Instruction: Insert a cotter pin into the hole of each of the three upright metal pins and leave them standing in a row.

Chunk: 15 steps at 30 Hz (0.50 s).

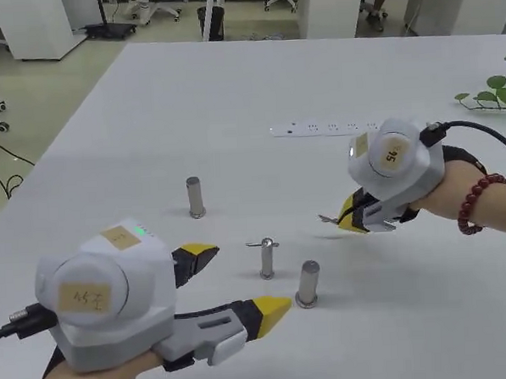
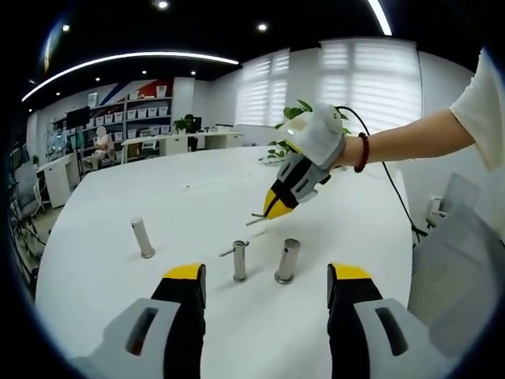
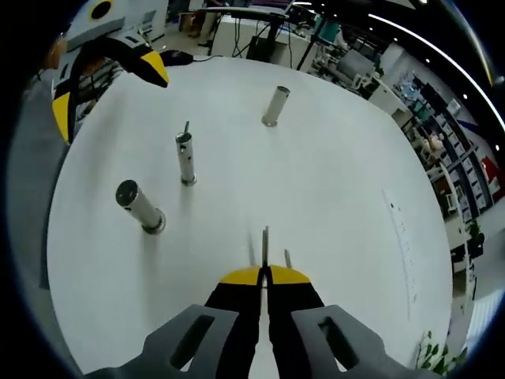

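Now | right gripper (image 1: 344, 220): jaws shut tight on a cotter pin (image 3: 265, 245), right of the middle metal pin (image 1: 267, 258) | left gripper (image 1: 241, 279): jaws wide open, empty, near it | tip: hold the cotter pin level with the hole of the bare metal pin (image 1: 307, 283) beside it, push slow.

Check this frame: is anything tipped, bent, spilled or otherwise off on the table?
Nothing stands out. The far pin, the middle pin with a cotter pin through its hole, and the near pin all stand upright. The right tongs hold a second cotter pin.
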{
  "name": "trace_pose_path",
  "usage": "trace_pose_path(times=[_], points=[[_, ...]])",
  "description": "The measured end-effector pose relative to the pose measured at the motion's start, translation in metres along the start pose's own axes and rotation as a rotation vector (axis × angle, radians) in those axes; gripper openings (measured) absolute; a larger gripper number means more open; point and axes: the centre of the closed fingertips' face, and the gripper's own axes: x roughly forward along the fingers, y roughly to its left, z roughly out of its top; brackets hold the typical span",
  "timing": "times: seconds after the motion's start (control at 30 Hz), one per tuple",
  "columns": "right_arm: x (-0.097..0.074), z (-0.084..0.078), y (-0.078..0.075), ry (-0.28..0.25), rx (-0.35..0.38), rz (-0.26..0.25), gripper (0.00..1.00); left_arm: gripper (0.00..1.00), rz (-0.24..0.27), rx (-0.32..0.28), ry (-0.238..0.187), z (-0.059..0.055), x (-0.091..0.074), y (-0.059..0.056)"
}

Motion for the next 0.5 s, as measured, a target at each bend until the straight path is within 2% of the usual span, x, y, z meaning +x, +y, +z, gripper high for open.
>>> trace_pose_path(times=[0.33, 0.5], points=[[-0.029, 0.040, 0.014, -0.094, -0.145, -0.044, 0.02, 0.53, -0.017, 0.004, -0.012, 0.012, 0.002, 0.000], [-0.040, 0.058, 0.027, -0.136, -0.222, -0.055, 0.02, 0.49, -0.018, -0.014, -0.013, 0.015, 0.005, 0.002]])
